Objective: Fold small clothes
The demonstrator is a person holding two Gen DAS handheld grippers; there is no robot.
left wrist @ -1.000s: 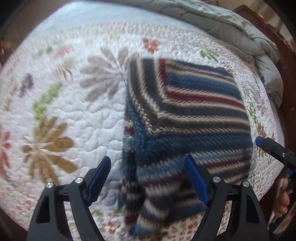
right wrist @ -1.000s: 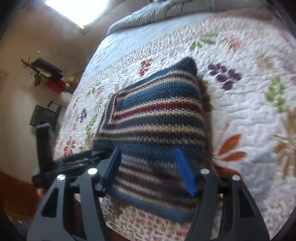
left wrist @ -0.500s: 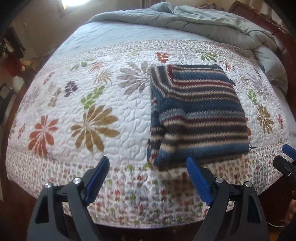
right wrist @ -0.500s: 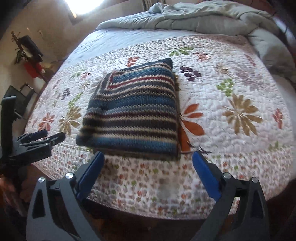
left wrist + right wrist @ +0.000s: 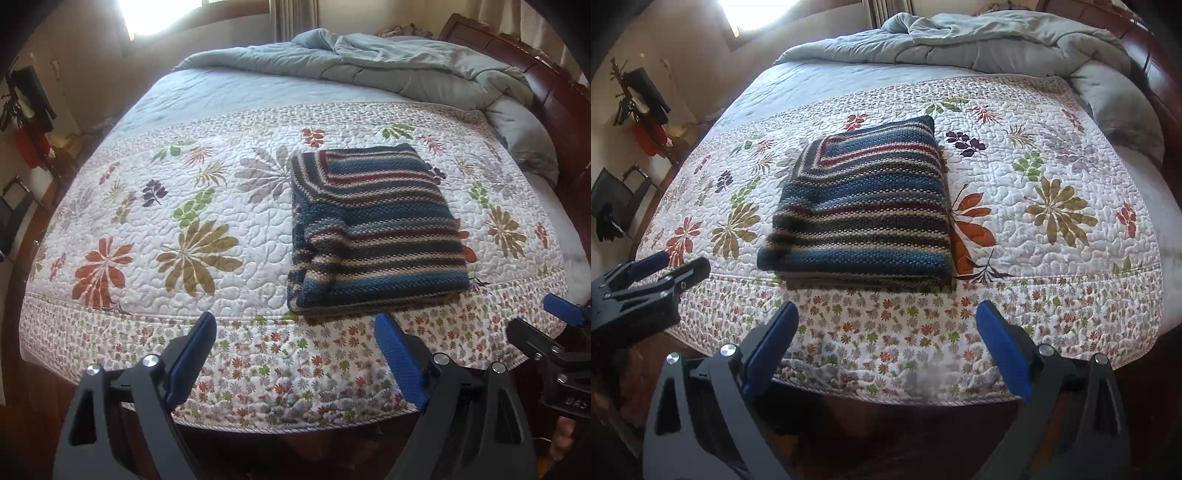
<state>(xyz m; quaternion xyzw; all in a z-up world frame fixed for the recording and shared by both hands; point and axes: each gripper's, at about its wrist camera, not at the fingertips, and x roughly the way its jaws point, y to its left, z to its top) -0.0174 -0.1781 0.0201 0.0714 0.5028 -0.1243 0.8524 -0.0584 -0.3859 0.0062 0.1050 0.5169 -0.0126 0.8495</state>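
L gripper [image 5: 295,343]: jaws spread wide, nothing between the blue pads [image 5: 400,363], only the flowered border of the quilt [image 5: 258,369] showing through the gap. Jaws have just been opening a bit more; nothing is gripped. Fingers hang over the near edge of the bed, pointing down and fwd.

R gripper [image 5: 886,332]: same, jaws fully apart and empty, blue pads [image 5: 1004,347] on either side of bare quilt border [image 5: 886,332]. These jaws have also just been opening, with nothing in them.

Each gripper shows in the other's view: R gripper [image 5: 554,332] at the far right of the L wrist view, L gripper [image 5: 646,280] at the far left of the R wrist view. They sit side by side, apart, not touching.

Just beyond both sets of fingertips: the striped knit garment [image 5: 373,229], blue, red, cream and dark bands, folded into a neat rectangle, lying flat on the quilt near its front edge. Apart from both grippers, no contact. In the R wrist view the garment [image 5: 864,206] sits ahead, slightly left of the gap; in the L wrist view it is ahead, toward the right finger.

Further out: rumpled grey-blue comforter [image 5: 388,62] bunched at the far end of the bed, dark wood bed frame [image 5: 554,92] on the right, bright window [image 5: 159,14] behind, a chair [image 5: 617,199] and dark items by the wall on the left.
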